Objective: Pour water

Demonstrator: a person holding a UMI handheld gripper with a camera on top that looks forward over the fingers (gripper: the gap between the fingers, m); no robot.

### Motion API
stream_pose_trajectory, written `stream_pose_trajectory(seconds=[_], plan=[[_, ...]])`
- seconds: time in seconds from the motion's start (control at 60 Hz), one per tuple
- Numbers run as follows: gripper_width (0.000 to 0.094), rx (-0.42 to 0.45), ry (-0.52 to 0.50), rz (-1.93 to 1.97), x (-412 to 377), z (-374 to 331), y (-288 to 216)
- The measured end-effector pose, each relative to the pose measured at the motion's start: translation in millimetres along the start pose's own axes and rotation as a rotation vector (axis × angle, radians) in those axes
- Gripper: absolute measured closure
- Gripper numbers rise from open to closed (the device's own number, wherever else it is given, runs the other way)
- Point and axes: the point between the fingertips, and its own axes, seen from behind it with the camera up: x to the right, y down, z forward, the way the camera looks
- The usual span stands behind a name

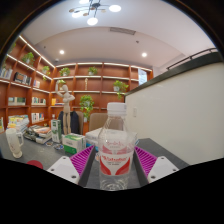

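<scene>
Shelves (30,85) ran along the far wall of the room, stocked with plants and small goods under ceiling lights (90,12), and a pale partition (180,110) stood off to one side. Closer in lay the worktop (40,150), with a green box (73,142) and a few small items I could not make out.

My gripper (116,160) pointed forward over that surface. A clear plastic bottle (116,145) with a red label stood upright between the fingers, its long axis vertical, cap on top, body filling the space from one pink pad (83,158) to the other. Both pads seemed to press its sides, so I judged the tongs clenched on it, though the bottle's foot was hidden and it may have been resting on something.

No cup or other vessel to receive the water showed ahead. As I read it, the pour turned on tipping that upright axis toward a container I had yet to find.
</scene>
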Motion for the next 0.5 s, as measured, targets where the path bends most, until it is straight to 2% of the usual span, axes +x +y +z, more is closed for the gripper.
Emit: stream_pose_trajectory(seconds=[0.1,0.15,0.283,0.317,0.333,0.367,0.5], plan=[[0.0373,0.027,0.003,0.002,-2.6,6.2,-0.6],[0.0389,0.034,0.001,0.001,-3.3,6.9,-0.6],[0.0509,0.014,-0.005,0.052,-1.8,9.9,0.4],[0.0501,0.016,-0.007,0.053,-2.7,5.2,1.4],[0.0579,0.013,-0.008,0.056,-2.2,4.3,2.0],[0.0607,0.016,0.003,0.055,0.2,3.5,1.5],[0.0607,0.009,0.017,0.024,1.7,5.6,2.7]])
